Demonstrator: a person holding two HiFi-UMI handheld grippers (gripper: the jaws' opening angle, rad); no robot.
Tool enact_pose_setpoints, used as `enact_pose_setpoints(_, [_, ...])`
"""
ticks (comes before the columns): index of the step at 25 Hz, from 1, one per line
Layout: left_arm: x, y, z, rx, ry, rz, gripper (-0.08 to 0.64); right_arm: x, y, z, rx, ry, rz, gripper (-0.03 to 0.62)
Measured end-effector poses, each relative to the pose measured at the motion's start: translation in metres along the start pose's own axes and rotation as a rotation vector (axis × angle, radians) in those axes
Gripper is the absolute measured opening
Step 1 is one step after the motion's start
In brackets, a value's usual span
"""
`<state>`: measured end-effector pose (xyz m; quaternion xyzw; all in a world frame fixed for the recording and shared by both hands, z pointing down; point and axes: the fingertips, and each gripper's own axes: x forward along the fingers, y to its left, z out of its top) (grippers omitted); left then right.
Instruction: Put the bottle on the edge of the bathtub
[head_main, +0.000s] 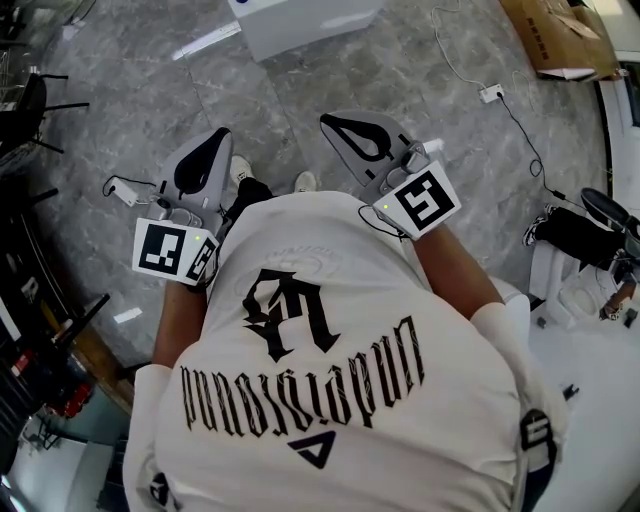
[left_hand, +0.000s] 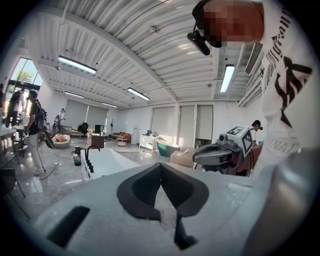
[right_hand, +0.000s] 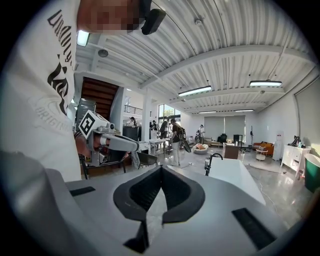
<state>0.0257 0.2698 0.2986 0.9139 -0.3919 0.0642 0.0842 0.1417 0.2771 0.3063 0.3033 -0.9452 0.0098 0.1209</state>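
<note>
A white bathtub (left_hand: 107, 162) with a black faucet (left_hand: 89, 155) stands across the room in the left gripper view. A small dark bottle (left_hand: 76, 159) sits by its faucet end; whether it rests on the rim I cannot tell. The right gripper view shows the same bathtub (right_hand: 235, 175) and faucet (right_hand: 210, 162) from farther off. My left gripper (head_main: 205, 150) and right gripper (head_main: 355, 135) are held side by side in front of the person's white shirt, both shut with nothing between the jaws. Each is far from the tub.
Grey marble floor lies below. A white block (head_main: 300, 20) stands ahead, a cardboard box (head_main: 555, 35) at the far right, and a cable with a plug (head_main: 490, 93) on the floor. Black chairs (head_main: 30, 110) stand at the left. People stand (right_hand: 176, 137) farther back.
</note>
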Motion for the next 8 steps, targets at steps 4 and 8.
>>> enact_pose_setpoints(4, [0.006, 0.001, 0.001, -0.003, 0.001, 0.001, 0.015, 0.000, -0.007, -0.002, 0.003, 0.007, -0.002, 0.014])
enact_pose_setpoints(8, [0.012, 0.002, 0.001, -0.006, 0.006, -0.003, 0.014, 0.003, -0.014, 0.002, 0.000, 0.000, 0.002, 0.014])
